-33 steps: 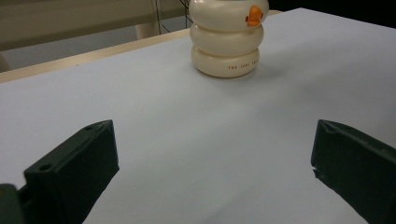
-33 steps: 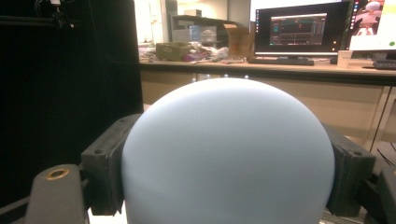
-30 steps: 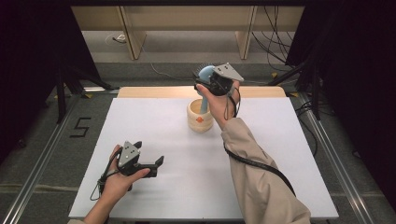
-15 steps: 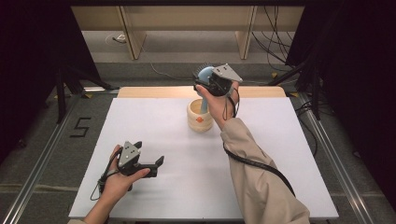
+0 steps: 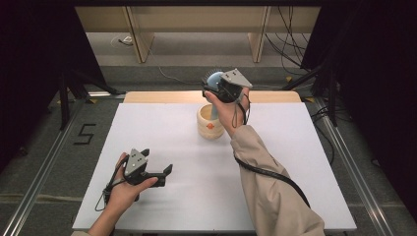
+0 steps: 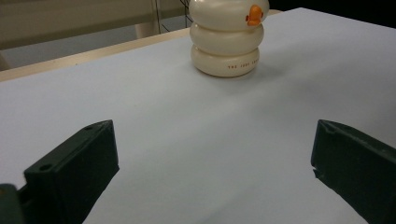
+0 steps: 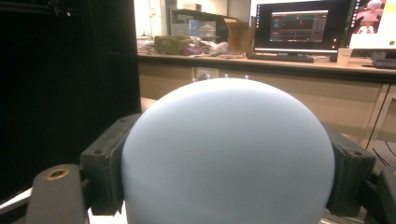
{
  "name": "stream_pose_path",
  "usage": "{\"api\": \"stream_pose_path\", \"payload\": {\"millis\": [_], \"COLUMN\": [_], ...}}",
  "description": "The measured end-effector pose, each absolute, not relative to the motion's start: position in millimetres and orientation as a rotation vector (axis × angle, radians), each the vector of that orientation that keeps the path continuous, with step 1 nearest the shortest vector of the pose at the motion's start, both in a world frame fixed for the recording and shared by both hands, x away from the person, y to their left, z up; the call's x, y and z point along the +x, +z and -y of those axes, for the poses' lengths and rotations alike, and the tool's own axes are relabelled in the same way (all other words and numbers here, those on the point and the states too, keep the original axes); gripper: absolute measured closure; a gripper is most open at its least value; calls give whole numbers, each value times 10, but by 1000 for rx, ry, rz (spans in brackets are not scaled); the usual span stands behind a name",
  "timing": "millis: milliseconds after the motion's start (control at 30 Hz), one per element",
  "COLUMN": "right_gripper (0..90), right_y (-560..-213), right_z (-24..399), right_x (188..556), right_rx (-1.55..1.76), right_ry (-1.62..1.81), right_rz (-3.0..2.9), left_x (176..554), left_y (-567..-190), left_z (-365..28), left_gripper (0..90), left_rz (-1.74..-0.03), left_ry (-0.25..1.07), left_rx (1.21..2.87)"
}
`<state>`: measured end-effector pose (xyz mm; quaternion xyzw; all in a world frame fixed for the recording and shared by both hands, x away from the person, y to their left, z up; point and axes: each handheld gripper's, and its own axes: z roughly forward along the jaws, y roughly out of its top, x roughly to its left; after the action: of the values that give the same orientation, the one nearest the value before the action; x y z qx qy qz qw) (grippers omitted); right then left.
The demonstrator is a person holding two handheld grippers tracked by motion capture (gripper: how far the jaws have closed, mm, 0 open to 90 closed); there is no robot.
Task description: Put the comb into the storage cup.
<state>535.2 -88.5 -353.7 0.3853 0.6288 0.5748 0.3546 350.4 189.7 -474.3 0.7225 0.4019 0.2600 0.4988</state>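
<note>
Both right tool (image 7: 224,186) jaws clamp blue brush (image 7: 229,154).

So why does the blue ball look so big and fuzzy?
In the right gripper view the blue ball sits right at the lens, so it looms soft-edged while the monitor glows bright; in the left gripper view the cream holder casts a faint shadow.
</note>
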Motion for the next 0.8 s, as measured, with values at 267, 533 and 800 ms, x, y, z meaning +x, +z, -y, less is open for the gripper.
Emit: {"api": "stream_pose_path", "payload": {"millis": [267, 533, 800], "right_gripper": [203, 203, 203], "right_y": [-3553, -3564, -3600], "right_z": [884, 876, 855], "right_x": [5356, 5358, 5360], "right_rx": [995, 992, 991], "right_ry": [1480, 1479, 1475], "right_rz": [-1628, -1628, -1636], "left_x": [3506, 3507, 3507], "left_y": [-4744, -4745, -4745], "left_z": [-1898, -1898, -1900], "left_gripper": [3, 3, 3], "left_rz": [-973, -974, -973], "left_ry": [629, 626, 629], "left_rx": [1747, 1747, 1746]}}
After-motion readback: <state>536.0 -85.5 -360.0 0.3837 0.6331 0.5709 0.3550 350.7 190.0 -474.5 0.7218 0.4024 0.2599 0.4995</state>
